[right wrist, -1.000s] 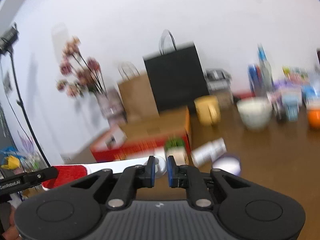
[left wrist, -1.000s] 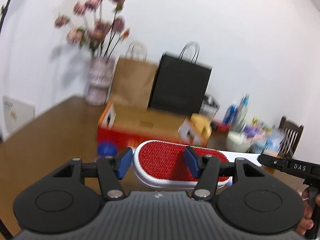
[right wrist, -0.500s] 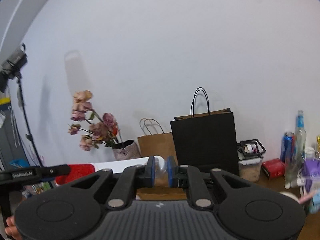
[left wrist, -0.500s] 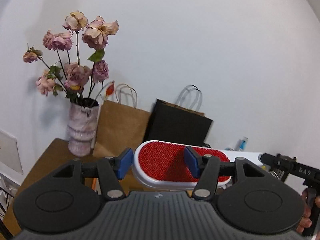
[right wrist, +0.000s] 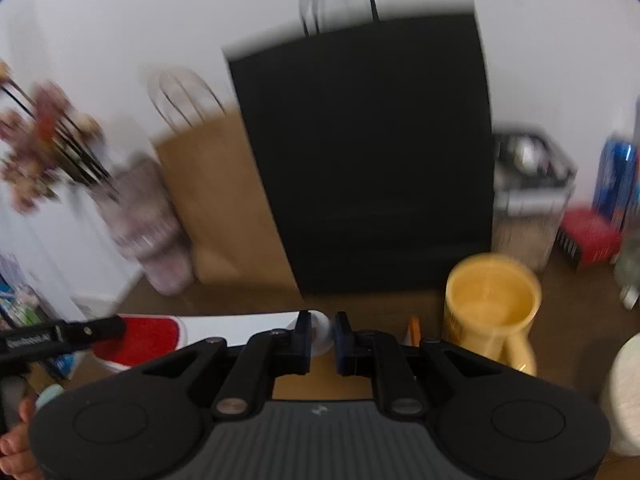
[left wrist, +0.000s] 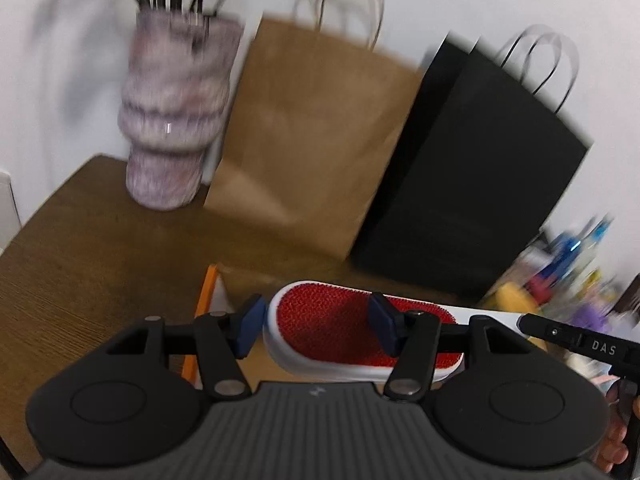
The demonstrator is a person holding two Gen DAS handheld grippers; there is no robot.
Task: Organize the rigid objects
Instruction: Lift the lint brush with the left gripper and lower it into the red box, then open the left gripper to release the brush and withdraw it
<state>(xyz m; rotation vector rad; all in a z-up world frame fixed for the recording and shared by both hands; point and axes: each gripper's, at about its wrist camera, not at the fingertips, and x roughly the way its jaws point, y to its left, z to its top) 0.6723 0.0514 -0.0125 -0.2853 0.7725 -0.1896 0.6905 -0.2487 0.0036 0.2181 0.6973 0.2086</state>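
Note:
A lint brush (left wrist: pixel 332 320) with a red bristle head and a long white handle hangs level above the table, carried by both grippers. My left gripper (left wrist: pixel 316 328) is shut on the red head, one blue pad on each side. In the right wrist view the white handle (right wrist: pixel 240 326) runs from the red head (right wrist: pixel 148 338) to my right gripper (right wrist: pixel 322 338), which is shut on the handle's rounded end. A black part of the right gripper (left wrist: pixel 580 344) shows at the right edge of the left wrist view.
A mottled vase (left wrist: pixel 176 120) of dried flowers, a brown paper bag (left wrist: pixel 316 140) and a black paper bag (left wrist: pixel 480 184) stand along the wall on the wooden table (left wrist: pixel 80 248). An orange-edged box (left wrist: pixel 204 308) lies under the brush. A yellow mug (right wrist: pixel 492 308), white bowl (right wrist: pixel 624 392) and clutter sit right.
Both views swung from the bare wall down toward the table, and the vase and bags now loom much closer. The brush stays held in both grippers.

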